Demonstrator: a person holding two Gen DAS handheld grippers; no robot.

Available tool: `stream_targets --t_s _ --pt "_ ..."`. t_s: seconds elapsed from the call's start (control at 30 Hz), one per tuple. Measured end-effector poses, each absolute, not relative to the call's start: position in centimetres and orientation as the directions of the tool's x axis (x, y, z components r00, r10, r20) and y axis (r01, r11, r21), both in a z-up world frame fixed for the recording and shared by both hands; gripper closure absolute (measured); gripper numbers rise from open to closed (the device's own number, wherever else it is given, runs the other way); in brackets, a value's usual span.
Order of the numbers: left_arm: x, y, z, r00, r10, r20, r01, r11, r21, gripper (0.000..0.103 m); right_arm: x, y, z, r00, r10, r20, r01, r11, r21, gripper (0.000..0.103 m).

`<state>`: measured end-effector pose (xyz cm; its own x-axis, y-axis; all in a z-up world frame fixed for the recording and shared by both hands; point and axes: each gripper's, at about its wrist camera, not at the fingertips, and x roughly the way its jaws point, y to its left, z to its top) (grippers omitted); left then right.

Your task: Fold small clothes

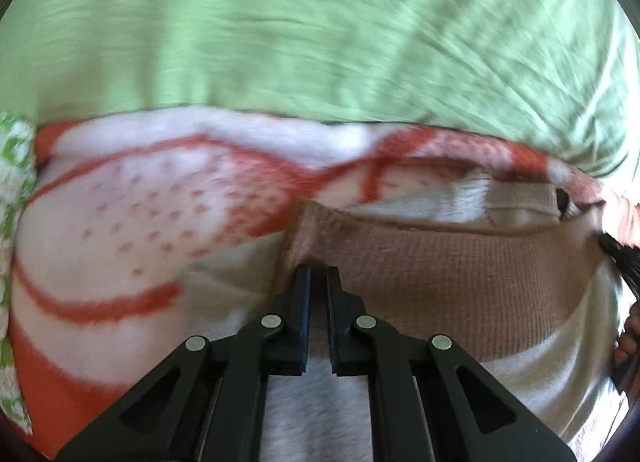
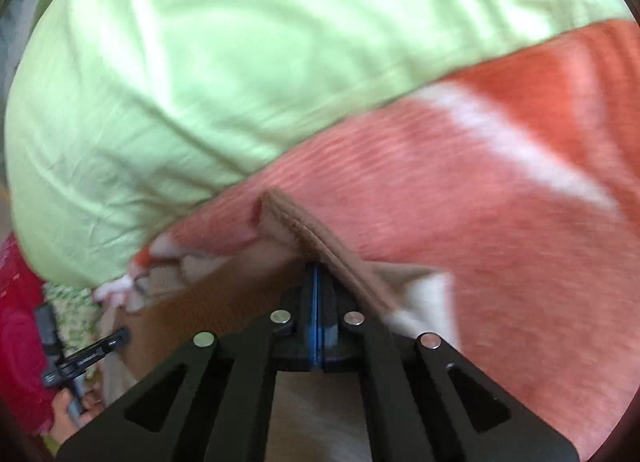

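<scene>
Left claw (image 1: pixel 319 274): fingers close together w/ a narrow gap, tips pushed into a brown ribbed band (image 1: pixel 440 274) of a small garment; cloth bunches at the tips, so it looks pinched there, tho the exact contact is hidden by the fold. The brown band runs right from the tips across the lower middle of the left view. Above it, a white part of the garment w/ a small tan tab (image 1: pixel 516 197). Garment is lifted off the blanket a bit at the left claw, rest lies on it.

Right claw (image 2: pixel 316 282): fingers pressed together, blue pads (image 2: pixel 315 326) touching, tips clamped on the brown hem (image 2: pixel 320 246) of the same garment. Hem rises from the tips up-left as a stitched ridge; a white piece of the cloth (image 2: pixel 428 302) hangs just right of the claw.

Under the garment: fleece blanket (image 1: pixel 140 221), white w/ orange-red loops and dots in the left view, mostly orange-pink w/ a white streak in the right view. Beyond the blanket, a light green sheet (image 1: pixel 320 29) w/ creases fills the top of both views. Both frames blurry.

Far left in the right view: the other gripper's black frame (image 2: pixel 80 358), a hand (image 2: pixel 68 410) on it, and red cloth (image 2: pixel 20 322) beside.
</scene>
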<state>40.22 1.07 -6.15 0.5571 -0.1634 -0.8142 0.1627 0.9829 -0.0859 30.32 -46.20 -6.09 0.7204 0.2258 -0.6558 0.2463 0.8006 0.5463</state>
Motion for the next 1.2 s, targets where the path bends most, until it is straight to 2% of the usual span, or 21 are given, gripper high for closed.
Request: stream_targets --t_s 0.17,0.23,0.37,0.43,0.5,0.57,0.6,0.63,0.7,0.77,0.8,0.9,1.03,1.2 --pt "37.5 1.3 -4.7 0.565 -0.159 -0.81 0.156 0.984 -0.085 0.092 27.9 -46.1 -3.5 0.709 0.254 -0.658 0.199 0.823 0.532 0.1" --pt "35.2 1.1 -3.7 0.58 -0.166 -0.798 0.155 0.984 -0.092 0.081 26.1 -45.5 -2.3 0.715 0.28 -0.64 0.163 0.824 0.542 0.1" --pt "29.7 0.2 -2.8 0.567 -0.272 -0.778 0.224 0.959 -0.172 0.07 22.7 -42.5 -1.0 0.695 0.368 -0.617 0.065 0.823 0.564 0.099" --pt "28.3 -1.3 -3.8 0.54 -0.273 -0.796 0.256 0.954 -0.154 0.065 21.5 -40.8 -1.5 0.662 0.403 -0.632 0.021 0.833 0.553 0.099" --pt "27.8 -1.4 -5.4 0.528 -0.179 -0.83 0.215 0.974 -0.074 0.065 20.4 -40.2 -3.0 0.601 0.394 -0.696 0.028 0.859 0.51 0.099" --pt "27.6 -0.1 -6.7 0.507 -0.159 -0.847 0.178 0.981 -0.077 0.066 19.9 -40.5 -5.1 0.555 0.304 -0.774 0.127 0.889 0.44 0.099" --pt "27.0 1.6 -7.0 0.501 -0.169 -0.849 0.167 0.981 -0.096 0.072 19.5 -41.6 -5.8 0.545 0.266 -0.795 0.182 0.888 0.422 0.099" --pt "26.7 2.6 -7.4 0.498 -0.178 -0.849 0.162 0.981 -0.11 0.078 18.9 -42.8 -6.5 0.546 0.251 -0.799 0.224 0.875 0.428 0.1" --pt "26.9 3.7 -7.1 0.497 -0.171 -0.851 0.142 0.983 -0.114 0.083 18.1 -44.4 -6.8 0.563 0.262 -0.784 0.254 0.848 0.466 0.1" --pt "26.5 4.5 -6.3 0.508 -0.135 -0.851 0.11 0.99 -0.091 0.083 17.6 -44.9 -6.3 0.533 0.143 -0.834 0.305 0.887 0.347 0.1" --pt "26.0 5.0 -5.7 0.52 -0.103 -0.848 0.08 0.994 -0.071 0.081 17.2 -45.4 -6.0 0.544 0.153 -0.825 0.302 0.881 0.363 0.1" --pt "24.4 7.2 -4.3 0.528 -0.119 -0.841 0.029 0.992 -0.123 0.073 16.1 -46.3 -4.9 0.582 0.215 -0.784 0.296 0.842 0.451 0.099" --pt "21.6 9.0 -3.4 0.52 -0.118 -0.846 -0.043 0.986 -0.164 0.053 15.1 -45.2 -3.2 0.617 0.252 -0.746 0.252 0.835 0.489 0.098" --pt "18.6 9.9 -5.0 0.465 -0.129 -0.876 -0.111 0.973 -0.203 0.046 15.1 -41.5 -2.7 0.618 0.313 -0.722 0.202 0.824 0.53 0.098"
